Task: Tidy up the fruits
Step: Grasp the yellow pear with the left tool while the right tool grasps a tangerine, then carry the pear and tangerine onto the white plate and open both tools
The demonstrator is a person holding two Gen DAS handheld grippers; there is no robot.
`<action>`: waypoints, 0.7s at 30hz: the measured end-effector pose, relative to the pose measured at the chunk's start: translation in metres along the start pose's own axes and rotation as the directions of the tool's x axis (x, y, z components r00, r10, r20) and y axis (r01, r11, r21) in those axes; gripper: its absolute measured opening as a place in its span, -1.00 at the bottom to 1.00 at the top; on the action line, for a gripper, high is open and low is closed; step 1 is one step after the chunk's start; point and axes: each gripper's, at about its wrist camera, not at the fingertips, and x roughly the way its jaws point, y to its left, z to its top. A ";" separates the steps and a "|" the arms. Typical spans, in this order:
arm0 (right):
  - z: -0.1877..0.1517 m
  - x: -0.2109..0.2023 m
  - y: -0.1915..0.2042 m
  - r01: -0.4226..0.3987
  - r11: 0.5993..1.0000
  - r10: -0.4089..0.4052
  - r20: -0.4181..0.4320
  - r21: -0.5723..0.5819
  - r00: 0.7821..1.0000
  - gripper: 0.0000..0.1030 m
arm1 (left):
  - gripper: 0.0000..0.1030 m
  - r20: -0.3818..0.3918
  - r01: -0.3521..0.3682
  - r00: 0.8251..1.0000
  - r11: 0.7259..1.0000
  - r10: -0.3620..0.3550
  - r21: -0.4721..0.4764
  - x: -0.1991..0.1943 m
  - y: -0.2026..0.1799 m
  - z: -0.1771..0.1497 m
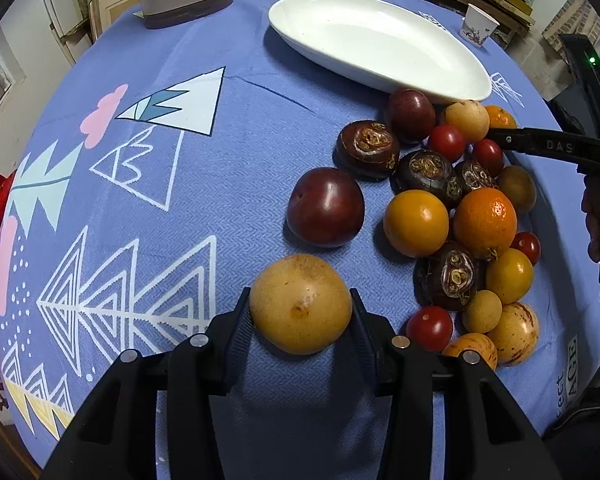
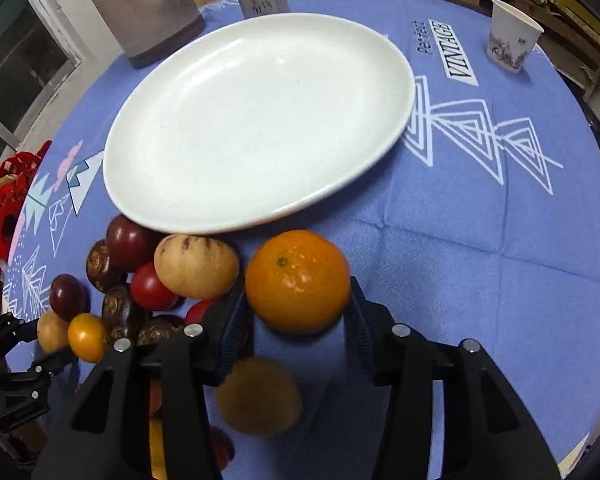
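Left gripper (image 1: 301,307) fingers closed on a round, firm, smooth-skinned yellow fruit (image 1: 300,303) at its widest girth, right gripper (image 2: 297,307) fingers likewise clamping an orange (image 2: 297,280) just short of the white plate (image 2: 204,216); light but roll-prone, best held across the middle.
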 end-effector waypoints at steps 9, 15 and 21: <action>-0.018 -0.046 -0.014 -0.102 0.993 0.099 0.045 0.057 0.994 -0.12 | -0.11 0.024 -0.009 1.000 1.000 0.010 -0.012 -0.017 0.004 0.006; -0.008 -0.074 -0.014 -0.165 0.983 0.157 0.107 0.076 0.982 -0.12 | -0.11 0.095 -0.021 0.995 1.000 0.019 0.023 -0.039 0.003 0.028; 0.034 -0.069 0.004 -0.163 0.986 0.157 0.144 0.027 0.977 -0.11 | -0.11 0.153 0.038 0.987 0.997 -0.047 0.062 -0.042 -0.013 0.091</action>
